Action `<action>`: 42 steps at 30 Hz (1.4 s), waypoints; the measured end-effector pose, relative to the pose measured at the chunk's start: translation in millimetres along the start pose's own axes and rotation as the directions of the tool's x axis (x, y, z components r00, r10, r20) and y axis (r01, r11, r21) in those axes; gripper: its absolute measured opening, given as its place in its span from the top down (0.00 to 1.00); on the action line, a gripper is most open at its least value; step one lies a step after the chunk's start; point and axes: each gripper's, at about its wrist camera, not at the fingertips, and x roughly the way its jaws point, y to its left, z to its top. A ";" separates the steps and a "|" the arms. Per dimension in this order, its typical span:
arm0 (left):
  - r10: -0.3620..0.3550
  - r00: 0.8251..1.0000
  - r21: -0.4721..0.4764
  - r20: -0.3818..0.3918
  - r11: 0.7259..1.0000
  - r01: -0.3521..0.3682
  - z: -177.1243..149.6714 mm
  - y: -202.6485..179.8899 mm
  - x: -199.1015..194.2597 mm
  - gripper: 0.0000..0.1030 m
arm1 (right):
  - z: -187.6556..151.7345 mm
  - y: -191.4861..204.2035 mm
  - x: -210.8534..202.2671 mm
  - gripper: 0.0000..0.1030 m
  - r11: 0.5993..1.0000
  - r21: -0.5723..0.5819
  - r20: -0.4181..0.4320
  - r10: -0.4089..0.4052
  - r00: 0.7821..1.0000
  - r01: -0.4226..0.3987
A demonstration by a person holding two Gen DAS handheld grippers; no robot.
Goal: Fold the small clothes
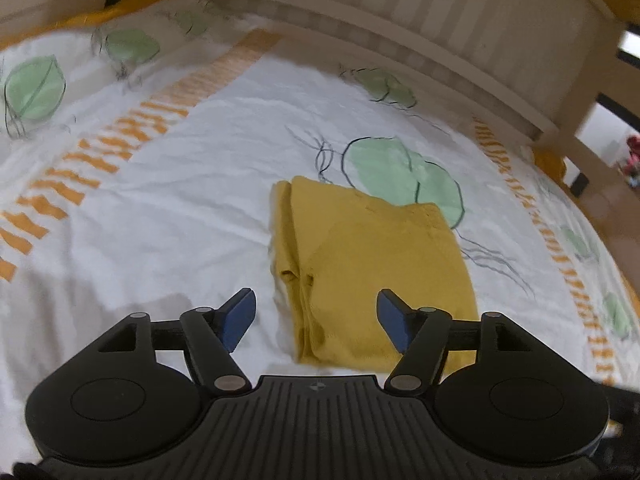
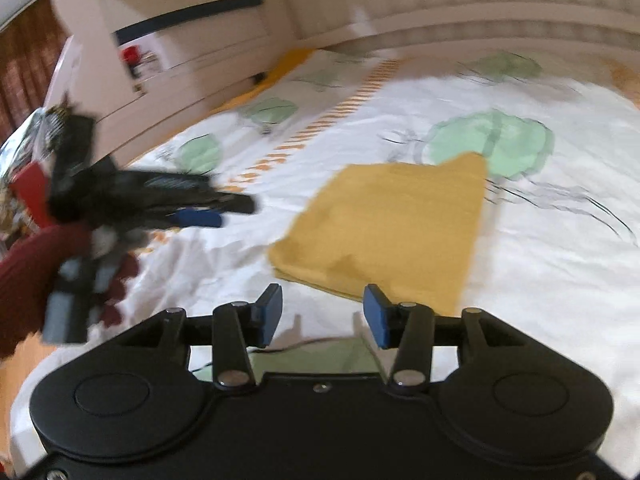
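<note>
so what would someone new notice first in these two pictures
The mustard-yellow folded cloth stands out first, lying flat in the middle of the white bedsheet with green leaf prints and orange stripes. Next come the black grippers with blue pads: the left gripper and right gripper both hang open and empty at the cloth's near edge. In the right wrist view a dark red sleeve shows at far left.

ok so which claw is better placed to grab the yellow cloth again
Left, probably. The left claw is open with the folded yellow cloth's layered edge between its fingers. The right claw is open too, short of the cloth's near edge.
</note>
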 end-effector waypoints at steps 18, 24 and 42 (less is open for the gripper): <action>0.020 0.997 -0.013 -0.074 1.000 -0.021 -3.0 0.4 40.6 0.36 | 37.8 -103.6 41.4 0.42 0.962 0.230 -0.043 -0.140 0.989 0.146; -0.009 0.992 -0.064 -0.129 0.998 0.001 -7.2 10.8 70.7 0.36 | 50.6 -127.7 83.3 0.42 0.957 0.258 -0.060 -0.118 0.991 0.129; -0.111 0.979 -0.092 -0.172 0.991 0.096 -6.2 -2.0 120.1 0.31 | 59.4 -161.5 157.7 0.40 0.915 0.401 -0.007 0.044 0.999 -0.038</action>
